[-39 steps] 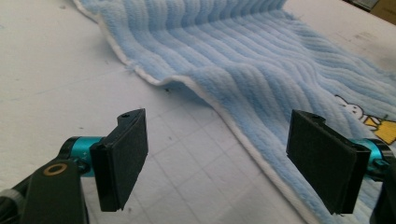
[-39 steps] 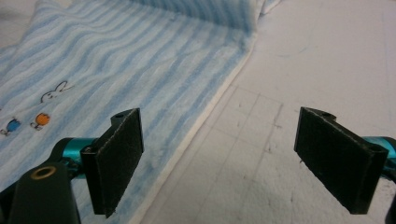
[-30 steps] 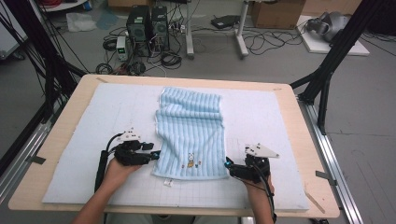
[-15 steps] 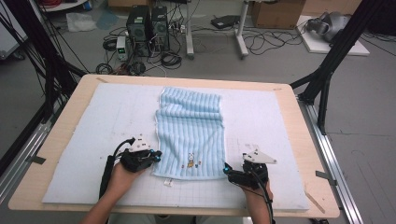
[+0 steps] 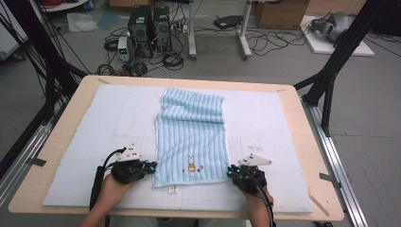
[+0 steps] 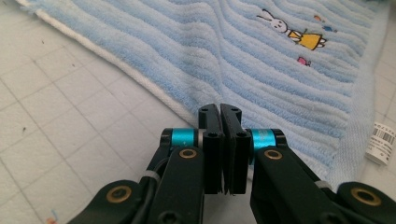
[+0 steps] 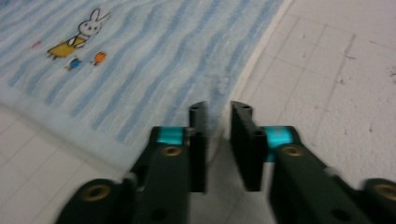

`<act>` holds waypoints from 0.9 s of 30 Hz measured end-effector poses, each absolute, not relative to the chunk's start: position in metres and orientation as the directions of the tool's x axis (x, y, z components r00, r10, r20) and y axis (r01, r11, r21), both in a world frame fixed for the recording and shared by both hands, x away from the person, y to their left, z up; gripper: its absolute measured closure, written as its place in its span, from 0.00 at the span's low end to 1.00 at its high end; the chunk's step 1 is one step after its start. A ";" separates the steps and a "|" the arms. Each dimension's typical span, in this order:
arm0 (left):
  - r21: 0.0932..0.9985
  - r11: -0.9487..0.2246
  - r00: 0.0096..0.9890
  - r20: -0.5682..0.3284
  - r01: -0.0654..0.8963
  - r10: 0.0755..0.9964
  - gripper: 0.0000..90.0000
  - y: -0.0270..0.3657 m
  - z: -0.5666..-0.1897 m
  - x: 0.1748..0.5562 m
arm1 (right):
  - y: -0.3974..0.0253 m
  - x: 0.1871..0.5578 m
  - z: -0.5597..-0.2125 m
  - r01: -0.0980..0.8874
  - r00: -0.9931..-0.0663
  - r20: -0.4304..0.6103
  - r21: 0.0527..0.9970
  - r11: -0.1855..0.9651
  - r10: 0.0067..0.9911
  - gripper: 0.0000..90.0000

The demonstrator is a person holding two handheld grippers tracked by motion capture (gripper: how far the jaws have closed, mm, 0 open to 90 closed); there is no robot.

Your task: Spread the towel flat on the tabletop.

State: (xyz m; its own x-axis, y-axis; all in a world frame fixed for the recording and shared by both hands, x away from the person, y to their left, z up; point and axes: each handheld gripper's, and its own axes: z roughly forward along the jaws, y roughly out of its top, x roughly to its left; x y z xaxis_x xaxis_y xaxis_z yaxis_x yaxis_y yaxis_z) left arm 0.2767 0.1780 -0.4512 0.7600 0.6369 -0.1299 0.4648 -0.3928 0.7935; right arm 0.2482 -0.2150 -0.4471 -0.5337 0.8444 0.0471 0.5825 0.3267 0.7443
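Lying flat on the white gridded mat (image 5: 94, 142), the light-blue striped towel (image 5: 191, 137) runs lengthwise away from the person, its far end rumpled into a low fold and its near hem close to the table's (image 5: 302, 118) front edge. A small rabbit embroidery (image 5: 191, 164) sits near that hem, and a white care label (image 6: 382, 142) sticks out from the near hem. Left gripper (image 5: 150, 166) sits at the towel's near left corner — in the left gripper view (image 6: 220, 112) its jaws are pressed together with practically no gap, tips right at the towel's white-trimmed side edge. Whether any cloth is pinched between them I can't tell; the edge passes just behind the tips. Right gripper (image 5: 230, 172) sits at the near right corner, tips just beside the towel's right edge. In the right gripper view (image 7: 218, 109) its jaws stand a narrow slot apart, with the towel's edge lined up in the gap — the picture is blurred there, so contact is unclear, and nothing looks clamped. Both hands rest low on the mat, left hand (image 5: 116, 187) and right hand (image 5: 253, 196) coming in from the front edge, the two grippers well apart with the towel's full width between them.
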 end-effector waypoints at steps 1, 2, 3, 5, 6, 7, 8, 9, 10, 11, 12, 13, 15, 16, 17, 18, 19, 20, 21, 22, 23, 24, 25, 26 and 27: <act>0.794 -0.392 0.762 -0.134 0.465 0.633 0.97 0.179 -0.451 0.276 | -0.213 0.245 -0.447 0.580 -0.533 0.034 0.743 0.336 0.845 0.97; 0.794 -0.394 0.765 -0.135 0.464 0.630 0.97 0.179 -0.451 0.275 | -0.212 0.241 -0.446 0.572 -0.536 0.019 0.743 0.347 0.844 0.98; 0.794 -0.394 0.767 -0.137 0.463 0.627 0.97 0.179 -0.451 0.273 | -0.212 0.238 -0.446 0.568 -0.539 0.016 0.745 0.350 0.842 0.98; 0.794 -0.394 0.773 -0.144 0.463 0.618 0.97 0.181 -0.451 0.271 | -0.213 0.231 -0.447 0.562 -0.547 0.014 0.748 0.354 0.837 0.98; 0.795 -0.394 0.777 -0.149 0.462 0.612 0.97 0.182 -0.451 0.269 | -0.214 0.227 -0.447 0.559 -0.548 0.013 0.750 0.354 0.836 0.98; 0.796 -0.389 0.780 -0.157 0.463 0.606 0.97 0.183 -0.451 0.267 | -0.214 0.223 -0.447 0.553 -0.553 0.009 0.752 0.359 0.833 0.98; 0.797 -0.389 0.783 -0.162 0.462 0.600 0.97 0.184 -0.451 0.266 | -0.215 0.219 -0.447 0.549 -0.555 0.008 0.755 0.359 0.832 0.98; 0.799 -0.383 0.785 -0.170 0.464 0.596 0.97 0.185 -0.452 0.263 | -0.216 0.214 -0.447 0.549 -0.556 0.011 0.756 0.357 0.831 0.98; 0.799 -0.383 0.790 -0.177 0.464 0.587 0.97 0.186 -0.452 0.261 | -0.216 0.209 -0.446 0.550 -0.553 0.018 0.759 0.348 0.833 0.98; 0.801 -0.376 0.790 -0.186 0.466 0.584 0.97 0.187 -0.452 0.258 | -0.217 0.204 -0.446 0.545 -0.556 0.021 0.764 0.346 0.831 0.98; 0.803 -0.374 0.795 -0.191 0.464 0.577 0.97 0.188 -0.452 0.255 | -0.217 0.198 -0.446 0.539 -0.559 0.017 0.767 0.347 0.829 0.98; 0.804 -0.372 0.796 -0.193 0.463 0.574 0.96 0.189 -0.452 0.252 | -0.217 0.193 -0.446 0.532 -0.563 0.009 0.769 0.354 0.827 0.98; 0.807 -0.372 0.800 -0.192 0.458 0.568 0.96 0.191 -0.452 0.247 | -0.218 0.182 -0.446 0.526 -0.566 0.013 0.776 0.349 0.824 0.98; 0.808 -0.373 0.804 -0.194 0.456 0.561 0.96 0.192 -0.452 0.244 | -0.218 0.177 -0.446 0.524 -0.568 0.012 0.776 0.350 0.823 0.98; 0.809 -0.375 0.809 -0.195 0.453 0.555 0.96 0.193 -0.452 0.241 | -0.218 0.172 -0.446 0.525 -0.570 0.017 0.777 0.348 0.822 0.98; 0.808 -0.379 0.814 -0.199 0.451 0.545 0.96 0.194 -0.453 0.238 | -0.218 0.167 -0.445 0.520 -0.572 0.017 0.780 0.347 0.820 0.98; 0.809 -0.386 0.827 -0.203 0.444 0.525 0.97 0.196 -0.454 0.233 | -0.217 0.158 -0.444 0.517 -0.575 0.021 0.784 0.344 0.818 0.98; 0.809 -0.386 0.827 -0.203 0.444 0.525 0.96 0.196 -0.454 0.233 | -0.217 0.154 -0.444 0.514 -0.578 0.018 0.785 0.346 0.816 0.98; 0.810 -0.388 0.830 -0.204 0.441 0.518 0.96 0.197 -0.454 0.231 | -0.216 0.151 -0.444 0.513 -0.581 0.013 0.782 0.354 0.814 0.98; 0.810 -0.388 0.833 -0.207 0.439 0.512 0.93 0.198 -0.454 0.230 | -0.216 0.150 -0.443 0.511 -0.583 0.011 0.782 0.356 0.812 0.96; 0.813 -0.381 0.832 -0.210 0.440 0.514 0.83 0.198 -0.453 0.230 | -0.216 0.149 -0.442 0.505 -0.579 0.002 0.786 0.357 0.815 0.90; 0.816 -0.365 0.823 -0.218 0.449 0.525 0.83 0.199 -0.452 0.230 | -0.216 0.149 -0.442 0.505 -0.579 0.002 0.786 0.357 0.815 0.90; 0.819 -0.349 0.812 -0.222 0.456 0.540 0.63 0.199 -0.451 0.232 | -0.217 0.152 -0.439 0.499 -0.562 0.009 0.801 0.330 0.827 0.79; 0.827 -0.327 0.798 -0.219 0.457 0.562 0.57 0.199 -0.450 0.234 | -0.218 0.154 -0.437 0.495 -0.551 0.019 0.812 0.309 0.834 0.76; 0.835 -0.308 0.785 -0.213 0.455 0.582 0.57 0.200 -0.449 0.236 | -0.218 0.154 -0.437 0.495 -0.551 0.019 0.812 0.309 0.834 0.76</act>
